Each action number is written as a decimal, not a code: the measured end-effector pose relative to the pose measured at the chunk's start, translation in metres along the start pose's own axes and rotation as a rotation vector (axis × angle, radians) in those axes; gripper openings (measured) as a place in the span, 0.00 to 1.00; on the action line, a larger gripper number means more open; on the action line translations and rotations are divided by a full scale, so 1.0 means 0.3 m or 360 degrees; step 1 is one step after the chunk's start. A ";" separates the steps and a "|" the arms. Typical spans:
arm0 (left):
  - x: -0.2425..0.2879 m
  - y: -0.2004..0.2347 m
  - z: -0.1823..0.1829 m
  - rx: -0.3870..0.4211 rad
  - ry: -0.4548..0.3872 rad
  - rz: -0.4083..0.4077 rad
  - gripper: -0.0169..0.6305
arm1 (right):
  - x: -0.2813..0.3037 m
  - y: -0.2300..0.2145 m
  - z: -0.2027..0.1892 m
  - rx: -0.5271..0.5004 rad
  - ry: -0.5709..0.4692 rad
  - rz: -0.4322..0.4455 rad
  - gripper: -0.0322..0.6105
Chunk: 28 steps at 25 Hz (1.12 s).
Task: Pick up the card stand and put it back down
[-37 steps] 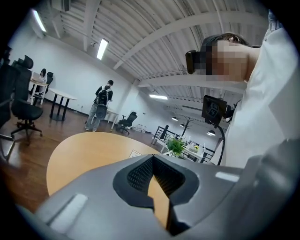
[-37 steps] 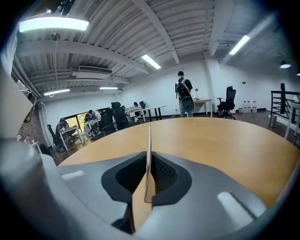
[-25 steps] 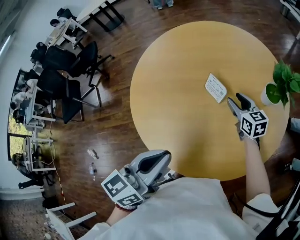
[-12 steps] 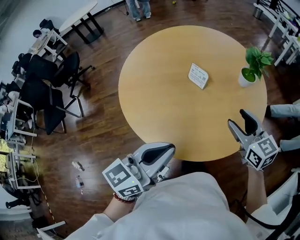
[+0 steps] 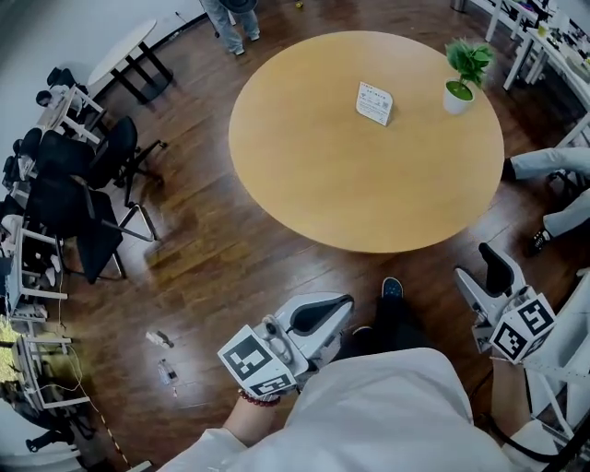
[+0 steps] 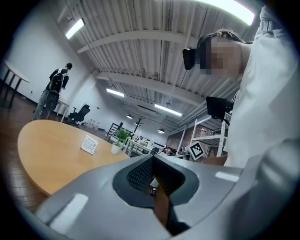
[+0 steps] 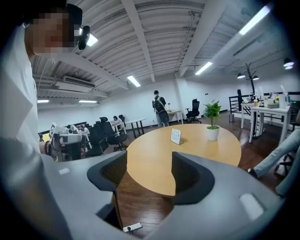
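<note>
The white card stand stands upright on the far part of the round wooden table, with neither gripper near it. My right gripper hangs over the floor well short of the table's near edge; its jaws are opening and nothing is between them. My left gripper is held close to my body, also off the table, with its jaws together. The right gripper view shows the card stand far beyond the gripper. In the left gripper view the card stand is small on the table.
A potted plant stands on the table right of the card stand. Office chairs and desks crowd the left. A seated person's legs are at the right, and a person stands beyond the table. Small items lie on the floor.
The view has backed away from the table. My right gripper has drawn back from beside the card stand to over the floor, its jaws wider. The card stand stays on the table.
</note>
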State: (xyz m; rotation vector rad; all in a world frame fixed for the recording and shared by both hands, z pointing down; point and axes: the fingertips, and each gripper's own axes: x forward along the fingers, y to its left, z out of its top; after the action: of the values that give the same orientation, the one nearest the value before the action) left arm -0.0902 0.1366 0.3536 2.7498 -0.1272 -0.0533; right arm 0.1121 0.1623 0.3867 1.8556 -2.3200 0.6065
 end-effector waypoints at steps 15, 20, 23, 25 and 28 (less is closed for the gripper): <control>0.096 -0.291 0.129 0.0149 -0.0146 -0.0037 0.03 | -0.340 0.215 0.165 -0.0152 -0.0405 0.0106 0.46; 0.167 -0.326 0.108 0.0099 -0.0161 -0.0025 0.03 | -0.397 0.209 0.149 -0.0190 -0.0475 0.0113 0.45; 0.174 -0.357 0.114 0.0084 -0.0127 -0.0029 0.03 | -0.444 0.206 0.179 -0.0193 -0.0487 0.0094 0.45; 0.181 -0.373 0.114 0.0097 -0.0102 -0.0036 0.03 | -0.465 0.195 0.183 -0.0186 -0.0488 0.0077 0.44; 0.192 -0.392 0.118 0.0111 -0.0098 -0.0026 0.03 | -0.483 0.180 0.175 -0.0171 -0.0478 0.0066 0.43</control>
State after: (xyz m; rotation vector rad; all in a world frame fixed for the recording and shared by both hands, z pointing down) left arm -0.0251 0.2259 0.2750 2.8198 -0.1257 -0.1403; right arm 0.1047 0.2842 0.2784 1.9700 -2.5195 0.2116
